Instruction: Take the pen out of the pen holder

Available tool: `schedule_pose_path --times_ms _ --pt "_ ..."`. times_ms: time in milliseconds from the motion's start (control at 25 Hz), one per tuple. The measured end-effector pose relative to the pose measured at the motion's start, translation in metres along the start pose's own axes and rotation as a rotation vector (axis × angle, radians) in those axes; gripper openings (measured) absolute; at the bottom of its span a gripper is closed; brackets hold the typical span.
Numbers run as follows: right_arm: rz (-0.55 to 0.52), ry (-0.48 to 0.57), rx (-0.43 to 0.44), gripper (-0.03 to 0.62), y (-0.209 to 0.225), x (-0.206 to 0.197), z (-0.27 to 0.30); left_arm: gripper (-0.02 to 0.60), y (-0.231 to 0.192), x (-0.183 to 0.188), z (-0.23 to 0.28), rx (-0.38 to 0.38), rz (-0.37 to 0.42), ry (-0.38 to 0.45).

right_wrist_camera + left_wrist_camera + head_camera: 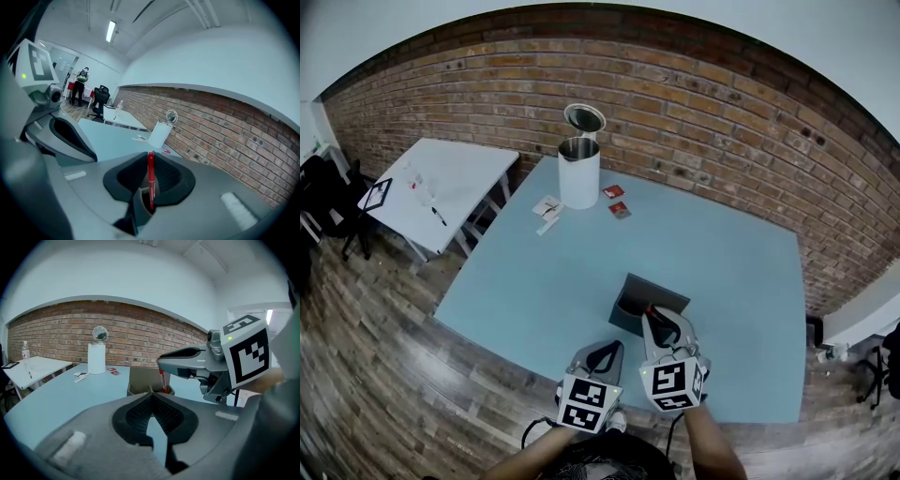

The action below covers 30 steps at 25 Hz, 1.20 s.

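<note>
Right gripper view: right hand-held gripper (150, 159) pinching red pen (151, 183); left hand-held gripper (151, 395) pressed together. Could tip pen holder (623, 322) toward 6 o'clock if pulled aslant.

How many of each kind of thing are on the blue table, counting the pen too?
Kettle: 1
Pen holder: 1
Red pen: 1
Small red packets: 2
Small white packets: 2
Total: 7

Left gripper (152, 393) closed, empty — right gripper (150, 154) clamped
</note>
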State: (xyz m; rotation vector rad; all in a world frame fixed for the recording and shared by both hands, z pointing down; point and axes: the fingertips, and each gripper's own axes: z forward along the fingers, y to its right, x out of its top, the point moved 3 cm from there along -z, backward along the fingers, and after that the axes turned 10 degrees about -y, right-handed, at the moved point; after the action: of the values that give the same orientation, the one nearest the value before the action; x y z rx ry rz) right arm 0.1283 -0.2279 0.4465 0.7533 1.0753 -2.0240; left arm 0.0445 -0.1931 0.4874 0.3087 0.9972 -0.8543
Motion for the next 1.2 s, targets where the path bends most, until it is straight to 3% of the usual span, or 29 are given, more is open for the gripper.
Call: schedule_pose_path --times_ms 320,1200 --pt "0.021 0.046 -0.032 0.046 -0.010 0.018 -0.026 0.000 0.000 -0.002 -0.020 -0.007 0.010 0.027" --pt "0.128 -0.023 -0.052 0.046 -0.069 -0.008 -0.078 0.000 0.015 -0.014 -0.063 -0.065 0.058 0.063"
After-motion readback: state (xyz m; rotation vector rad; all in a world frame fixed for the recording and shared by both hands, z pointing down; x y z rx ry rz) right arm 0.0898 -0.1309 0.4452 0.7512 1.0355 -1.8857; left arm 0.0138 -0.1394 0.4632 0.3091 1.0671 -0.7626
